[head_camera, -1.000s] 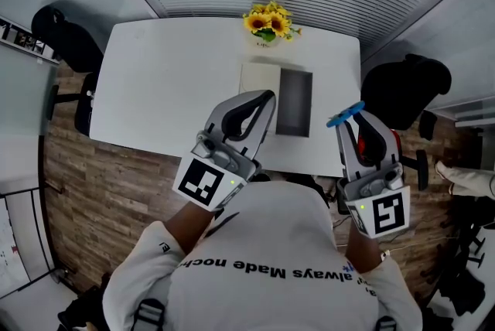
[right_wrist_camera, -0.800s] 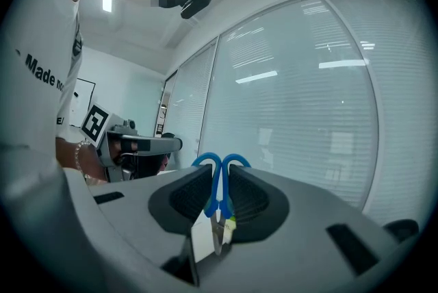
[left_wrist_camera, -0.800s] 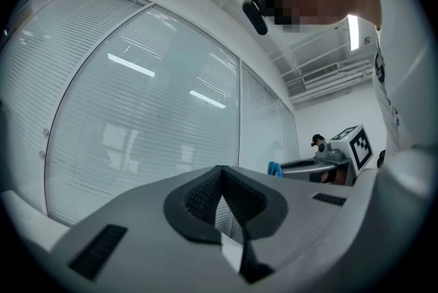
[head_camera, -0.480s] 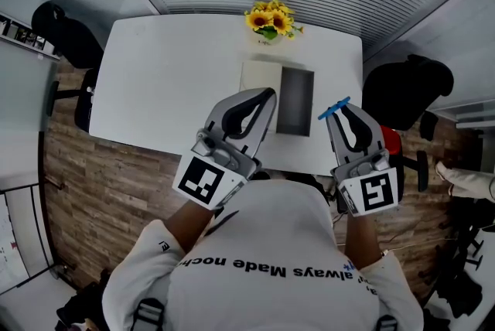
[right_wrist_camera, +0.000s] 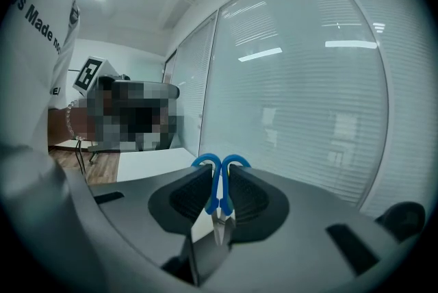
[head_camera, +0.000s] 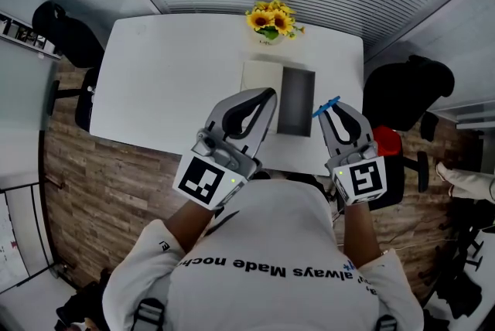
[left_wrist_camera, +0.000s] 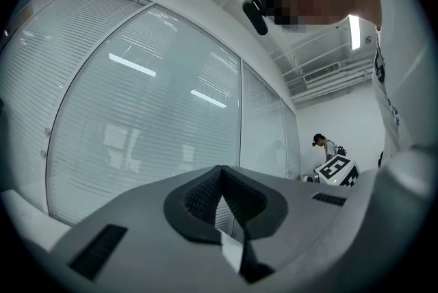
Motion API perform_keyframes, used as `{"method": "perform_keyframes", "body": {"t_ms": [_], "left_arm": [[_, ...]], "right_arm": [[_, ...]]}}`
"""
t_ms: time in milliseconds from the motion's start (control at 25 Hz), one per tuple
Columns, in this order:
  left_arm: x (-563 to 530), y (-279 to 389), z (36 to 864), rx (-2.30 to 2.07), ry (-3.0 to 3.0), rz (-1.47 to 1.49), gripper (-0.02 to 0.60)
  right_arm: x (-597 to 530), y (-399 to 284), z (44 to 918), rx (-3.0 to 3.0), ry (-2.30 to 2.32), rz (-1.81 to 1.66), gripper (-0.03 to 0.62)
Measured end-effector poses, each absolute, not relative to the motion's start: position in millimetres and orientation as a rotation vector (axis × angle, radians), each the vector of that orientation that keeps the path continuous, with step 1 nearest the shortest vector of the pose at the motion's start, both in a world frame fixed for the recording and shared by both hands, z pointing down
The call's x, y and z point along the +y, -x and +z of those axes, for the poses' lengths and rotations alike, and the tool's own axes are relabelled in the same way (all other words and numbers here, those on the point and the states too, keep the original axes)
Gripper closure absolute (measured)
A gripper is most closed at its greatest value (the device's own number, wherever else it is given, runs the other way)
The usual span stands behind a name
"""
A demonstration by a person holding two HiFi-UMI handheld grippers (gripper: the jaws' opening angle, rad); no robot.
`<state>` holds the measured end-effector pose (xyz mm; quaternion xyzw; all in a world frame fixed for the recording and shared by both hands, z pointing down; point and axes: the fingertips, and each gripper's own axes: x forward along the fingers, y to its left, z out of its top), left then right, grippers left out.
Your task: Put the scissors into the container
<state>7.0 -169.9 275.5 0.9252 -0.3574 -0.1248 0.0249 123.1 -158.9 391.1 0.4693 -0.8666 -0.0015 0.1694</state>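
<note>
Holding the blue-handled scissors [right_wrist_camera: 217, 196] clamped in the right tongs [right_wrist_camera: 219, 176] near the dark container [head_camera: 296, 107] on the tabletop [head_camera: 170, 82], not yet dropped in, with left tongs [left_wrist_camera: 220, 174] closed, empty.

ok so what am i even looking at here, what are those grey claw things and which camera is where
There is no robot here: a person holds a hand-operated two-jaw gripper in each hand. The head view looks down from a camera on the person's head. The other two views come from a camera riding on each gripper, looking along its jaws. On the white table sit an open grey container, a pale flat piece beside it, and sunflowers. The right gripper is clamped on blue-handled scissors. The left gripper is shut and empty.
</note>
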Motion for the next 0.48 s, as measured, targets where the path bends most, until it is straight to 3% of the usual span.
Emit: {"method": "perform_keyframes", "body": {"t_ms": [480], "left_arm": [[-170.3, -4.6, 275.0, -1.110, -2.853, -0.393, 0.561]], "right_arm": [[-169.0, -123.3, 429.7, -2.410, -1.308, 0.076, 0.508]]}}
